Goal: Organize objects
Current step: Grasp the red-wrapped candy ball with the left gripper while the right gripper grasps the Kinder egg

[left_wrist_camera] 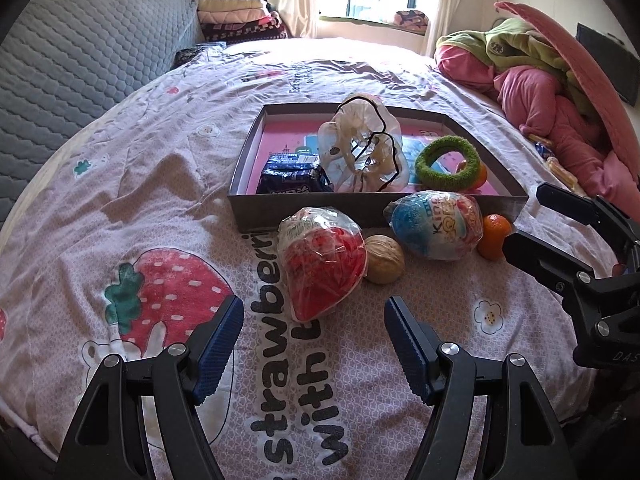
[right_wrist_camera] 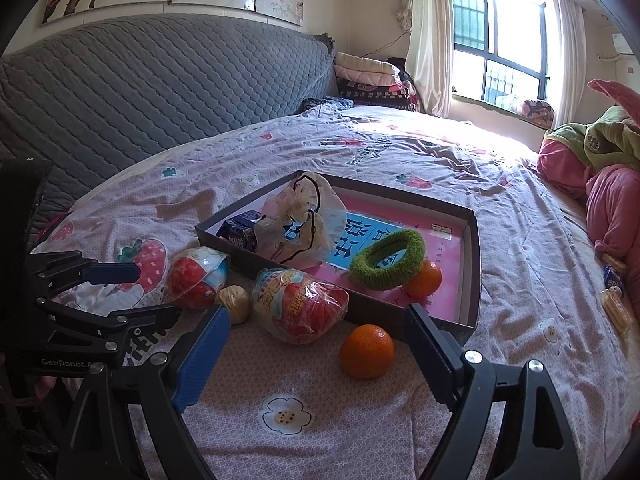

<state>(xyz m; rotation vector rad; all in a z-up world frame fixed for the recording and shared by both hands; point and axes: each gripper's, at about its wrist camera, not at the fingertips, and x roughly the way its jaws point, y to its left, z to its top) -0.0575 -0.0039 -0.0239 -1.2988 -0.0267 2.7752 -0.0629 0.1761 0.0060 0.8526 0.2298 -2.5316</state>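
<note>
Left wrist view: left gripper (left_wrist_camera: 314,316) is being held spread w/ nothing between pads, aimed at the red wrapped egg (left_wrist_camera: 322,262) lying on the bedspread (left_wrist_camera: 120,200) just outside the box (left_wrist_camera: 304,210), walnut (left_wrist_camera: 384,258) touching it. Wrapper probably crinkly, slippery, light; best taken across the middle.

Right wrist view: right gripper (right_wrist_camera: 316,328) is being held spread, empty, over the orange (right_wrist_camera: 367,351) near the box front wall. Firm, round, may roll; to be gripped across its widest part.

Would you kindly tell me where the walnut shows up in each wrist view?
Left wrist view: the walnut lies just right of centre, between the two wrapped eggs.
Right wrist view: the walnut lies left of centre, above the blue pad.
Shared landmark: the tray behind it.
</note>
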